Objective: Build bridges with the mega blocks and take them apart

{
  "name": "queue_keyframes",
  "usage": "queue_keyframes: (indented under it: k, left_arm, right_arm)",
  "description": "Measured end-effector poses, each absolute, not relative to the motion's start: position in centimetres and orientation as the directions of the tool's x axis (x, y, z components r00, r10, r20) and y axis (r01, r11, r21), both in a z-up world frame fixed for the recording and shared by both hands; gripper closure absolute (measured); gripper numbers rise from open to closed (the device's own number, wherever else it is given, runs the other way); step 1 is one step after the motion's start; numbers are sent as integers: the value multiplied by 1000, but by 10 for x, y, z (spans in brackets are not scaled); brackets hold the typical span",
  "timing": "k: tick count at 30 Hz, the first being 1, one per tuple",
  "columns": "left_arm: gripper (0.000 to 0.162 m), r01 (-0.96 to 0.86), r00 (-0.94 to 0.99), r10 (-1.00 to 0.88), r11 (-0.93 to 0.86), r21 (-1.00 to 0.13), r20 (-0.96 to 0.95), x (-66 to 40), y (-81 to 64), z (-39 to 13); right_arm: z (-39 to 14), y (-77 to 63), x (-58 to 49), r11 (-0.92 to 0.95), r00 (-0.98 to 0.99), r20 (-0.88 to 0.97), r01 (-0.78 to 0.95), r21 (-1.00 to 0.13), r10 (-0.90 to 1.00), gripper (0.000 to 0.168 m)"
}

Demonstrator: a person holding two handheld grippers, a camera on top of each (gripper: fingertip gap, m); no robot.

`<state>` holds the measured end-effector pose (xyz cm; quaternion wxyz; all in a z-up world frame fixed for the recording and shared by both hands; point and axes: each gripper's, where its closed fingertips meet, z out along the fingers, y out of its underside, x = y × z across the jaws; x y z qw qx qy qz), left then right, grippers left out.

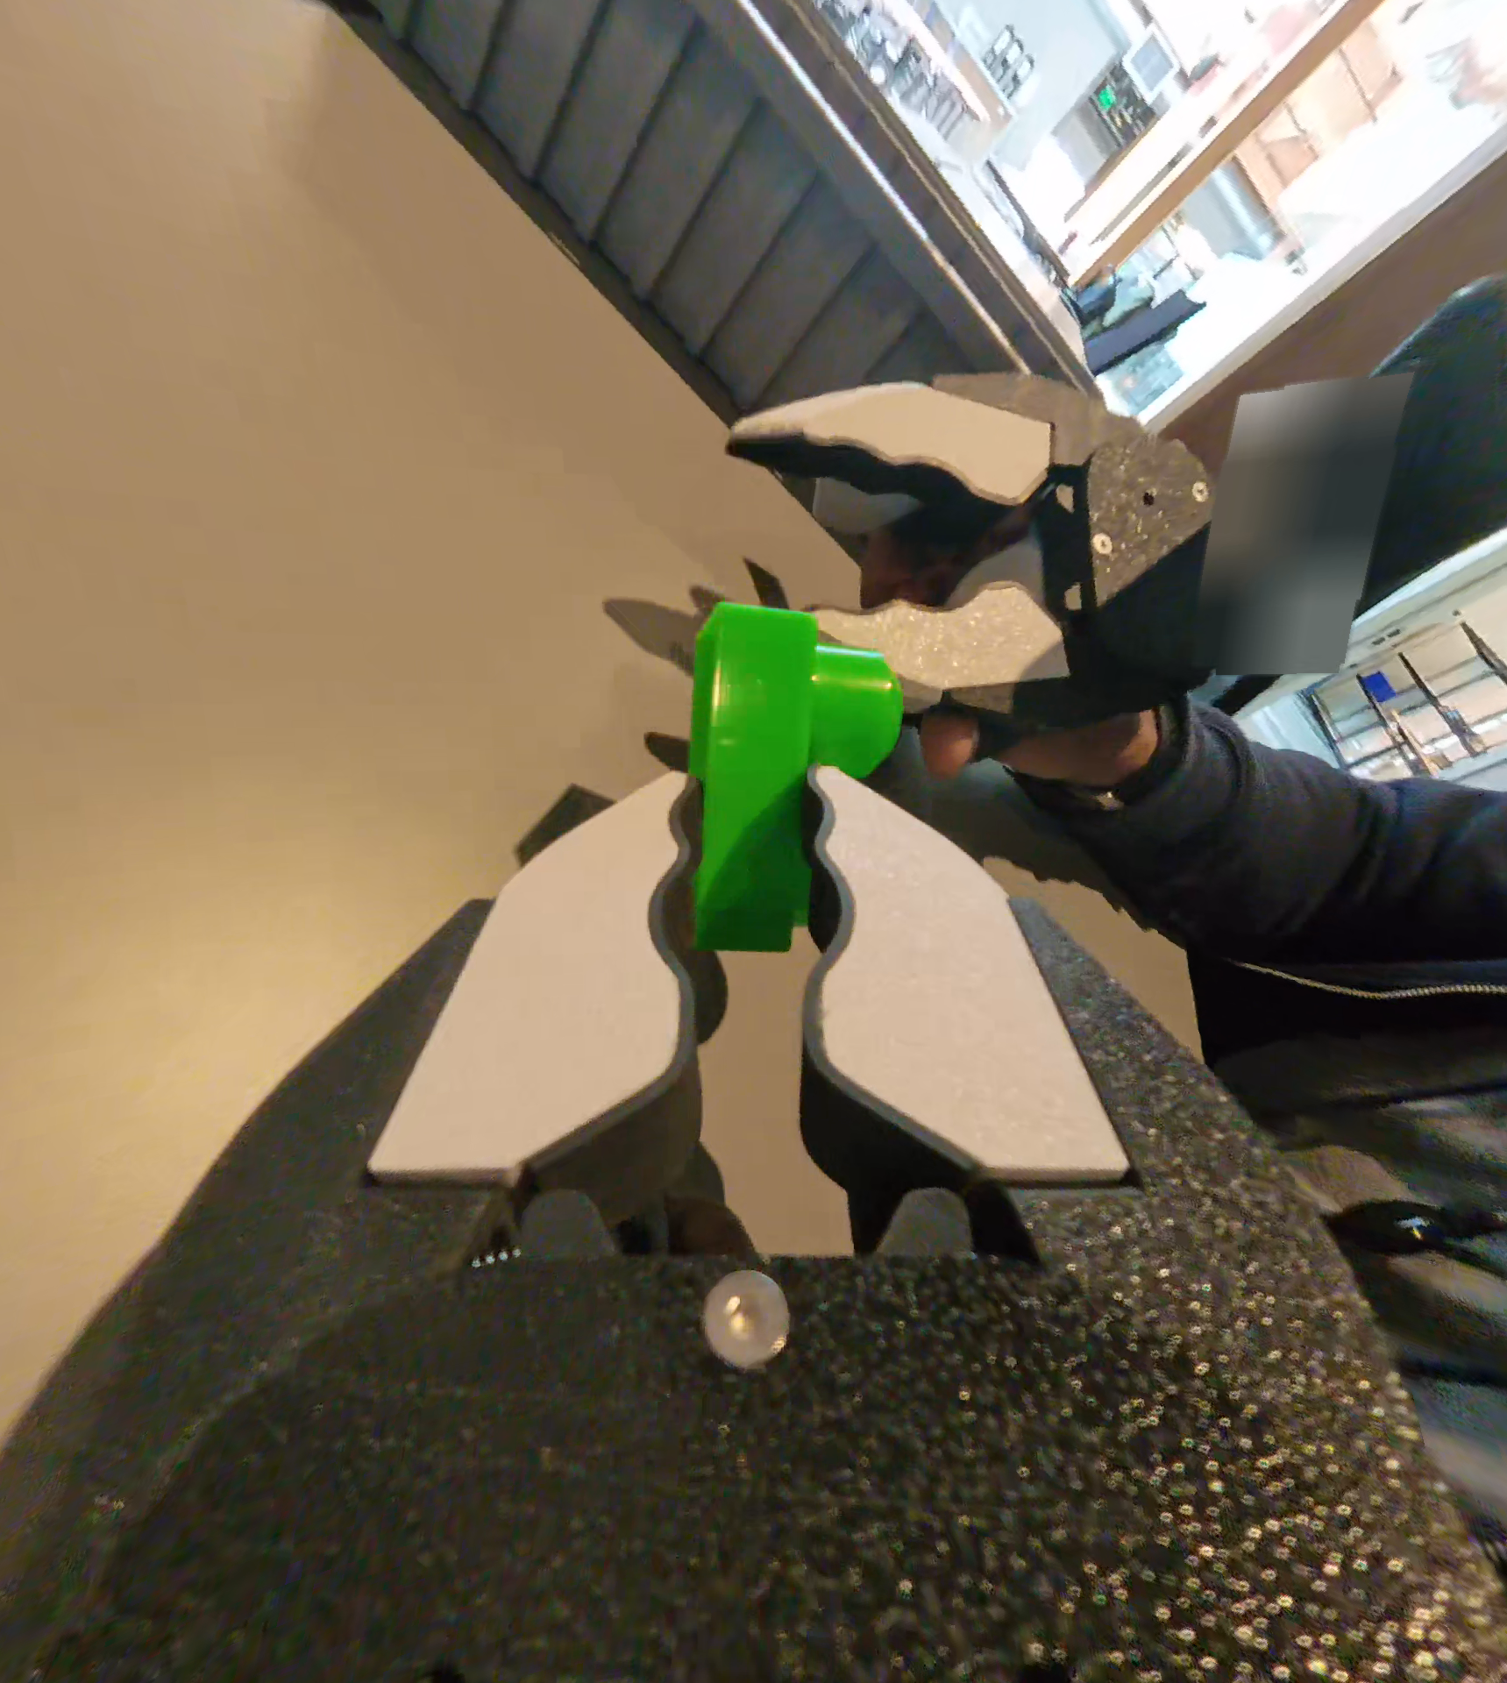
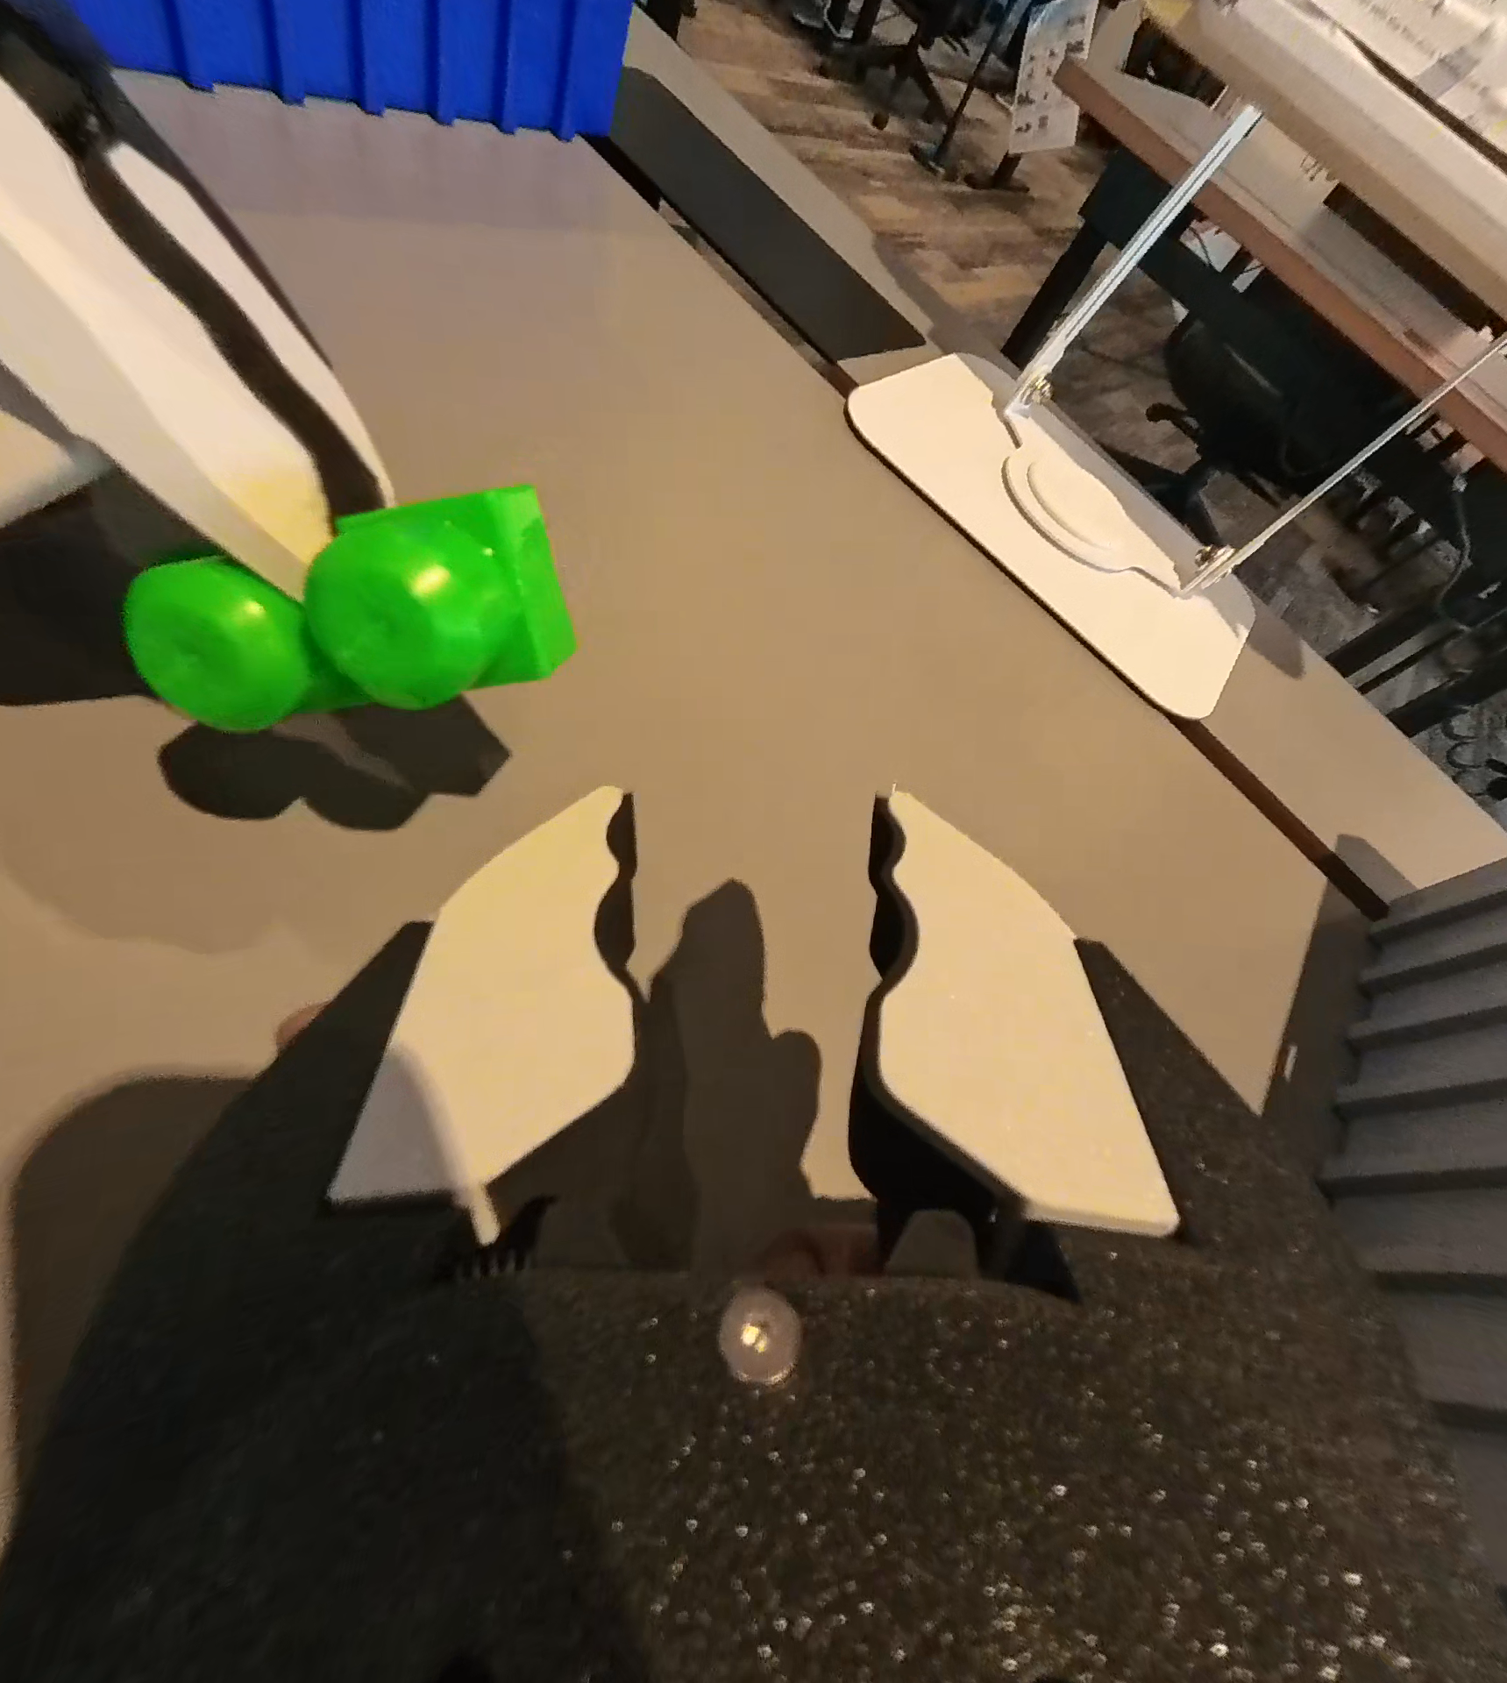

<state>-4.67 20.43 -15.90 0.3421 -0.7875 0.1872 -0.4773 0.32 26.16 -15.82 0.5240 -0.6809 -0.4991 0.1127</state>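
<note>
Beige bench (image 1: 185, 637) fills the left wrist view, where the left tongs (image 1: 749, 792) pinch a bright green plastic two-stud mega block (image 1: 754, 774), the right tongs (image 1: 777, 537) just beyond it. Right wrist view: right tongs (image 2: 754, 801) parted, empty, the block (image 2: 385, 606) ahead-left, both studs showing.

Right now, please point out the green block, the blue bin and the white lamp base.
green block (image 2: 421, 619): right wrist view, on the rounded top of one stud.
blue bin (image 2: 349, 55): right wrist view, on its ribbed side wall.
white lamp base (image 2: 1059, 519): right wrist view, on its flat top.
</note>
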Motion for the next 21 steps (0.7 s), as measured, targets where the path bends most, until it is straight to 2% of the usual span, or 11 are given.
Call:
queue_keyframes:
  k: [7,10,15,21]
  left_arm:
    - [143,-87,409,-655,-722,-687,636,-35,184,-167]
    - [143,-150,381,-674,-721,-676,634,-31,173,-170]
    - [142,-247,359,-702,-707,-662,615,-23,159,-178]
    - [142,-222,337,-688,-721,-656,642,-25,159,-175]
  right_arm:
    - [-167,263,8,26,463,346,569,-822,816,119]
    - [-162,260,7,78,423,363,556,-827,830,119]
    - [-152,246,3,265,282,461,529,-806,841,117]
    - [-140,201,0,583,11,634,381,-717,773,115]
